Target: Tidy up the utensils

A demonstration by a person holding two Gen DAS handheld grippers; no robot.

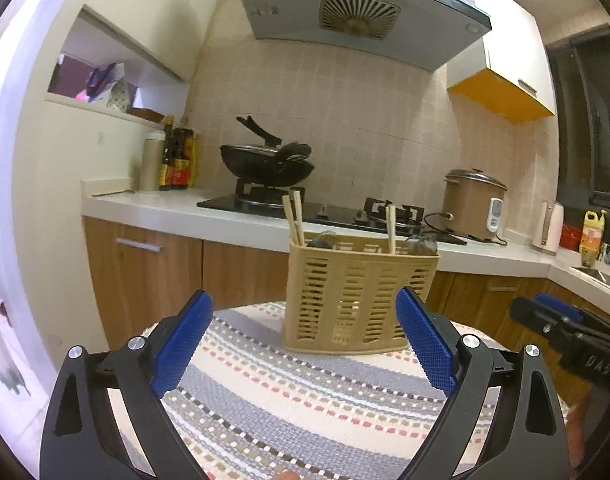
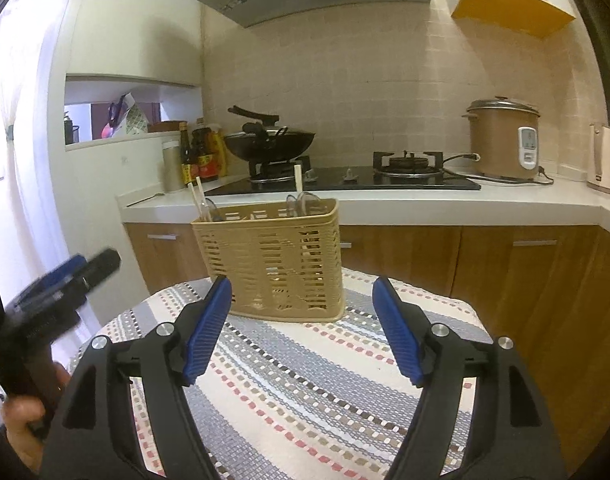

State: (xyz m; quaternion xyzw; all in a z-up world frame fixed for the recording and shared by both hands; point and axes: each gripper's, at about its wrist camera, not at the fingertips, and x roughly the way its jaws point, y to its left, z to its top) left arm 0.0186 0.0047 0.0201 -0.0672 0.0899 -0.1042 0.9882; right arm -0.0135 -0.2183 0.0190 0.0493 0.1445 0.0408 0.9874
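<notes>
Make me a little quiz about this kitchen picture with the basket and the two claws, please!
1. True or false: the tan basket stands on the striped cloth.
2. What pokes up out of the basket? A) chopsticks B) flowers C) pencils
3. Fill in: both the left claw and the right claw are ____ and hold nothing.

Key
1. True. It stands upright at the cloth's far end.
2. A. Chopsticks stick up at its left end, with one more further right.
3. Open. The blue pads stand wide apart, short of the basket.
</notes>
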